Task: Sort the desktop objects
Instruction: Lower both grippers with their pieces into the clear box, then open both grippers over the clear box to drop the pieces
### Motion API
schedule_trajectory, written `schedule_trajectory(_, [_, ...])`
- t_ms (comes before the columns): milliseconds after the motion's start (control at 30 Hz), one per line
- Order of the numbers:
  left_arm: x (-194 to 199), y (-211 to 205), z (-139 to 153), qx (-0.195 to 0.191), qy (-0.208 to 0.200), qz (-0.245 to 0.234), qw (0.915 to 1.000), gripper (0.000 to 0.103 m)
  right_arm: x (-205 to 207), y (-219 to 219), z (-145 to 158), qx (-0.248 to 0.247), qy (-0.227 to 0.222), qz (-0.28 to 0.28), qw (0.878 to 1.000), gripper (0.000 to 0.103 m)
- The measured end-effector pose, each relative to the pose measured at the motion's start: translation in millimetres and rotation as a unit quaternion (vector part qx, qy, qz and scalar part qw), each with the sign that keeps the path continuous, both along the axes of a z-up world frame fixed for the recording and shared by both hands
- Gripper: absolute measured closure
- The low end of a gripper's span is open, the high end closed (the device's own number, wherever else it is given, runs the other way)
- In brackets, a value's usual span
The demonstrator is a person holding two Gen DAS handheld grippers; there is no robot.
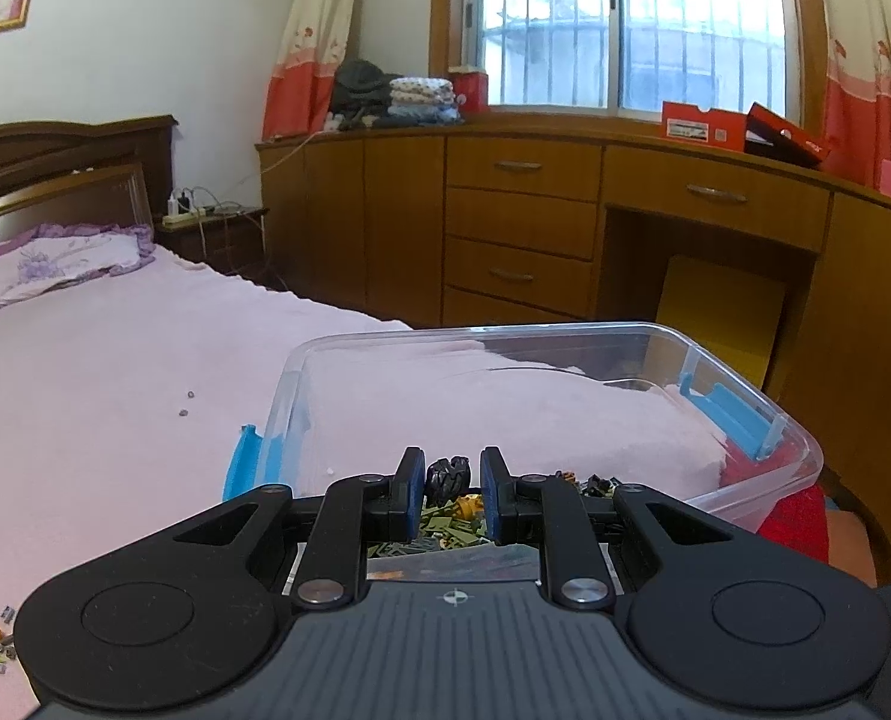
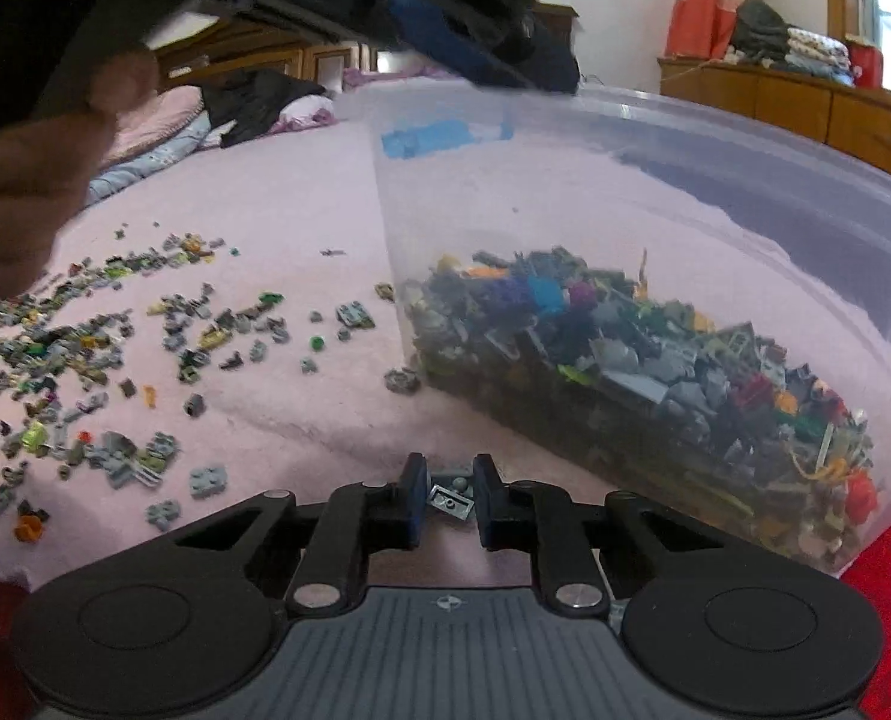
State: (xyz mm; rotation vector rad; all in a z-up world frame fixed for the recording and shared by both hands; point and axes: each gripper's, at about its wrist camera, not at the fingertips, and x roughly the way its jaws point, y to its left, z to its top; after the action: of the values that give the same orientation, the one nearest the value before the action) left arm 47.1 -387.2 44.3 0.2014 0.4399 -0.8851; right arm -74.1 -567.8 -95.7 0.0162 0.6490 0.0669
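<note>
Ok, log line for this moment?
left gripper: black piece between jaws, over bin | right gripper: open, around grey plate
</note>
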Motion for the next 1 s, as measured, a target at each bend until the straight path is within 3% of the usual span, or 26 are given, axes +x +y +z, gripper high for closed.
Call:
schedule_trajectory(367, [-1.5,6.9,5.5,-0.011,-0.004,0.006,0.9999,0.082,-33.9,-3.9,77.3,-0.035,-0.098,0.01,0.995,0.085])
schedule_trajectory(567, [-3.2,6.8,6.7,-0.013,-0.005,0.004,0.9999,0.082,-36.8,-19.1,105.8,-0.046,-0.139,-0.023,0.989,0.085])
schedule_trajectory(1000, [-5.0,-19.7,8.4,0.011,-0.001,-0.021,0.9997,0.082,-11.4,-84.2,120.7,-0.018,-0.125,-0.123,0.984,0.085])
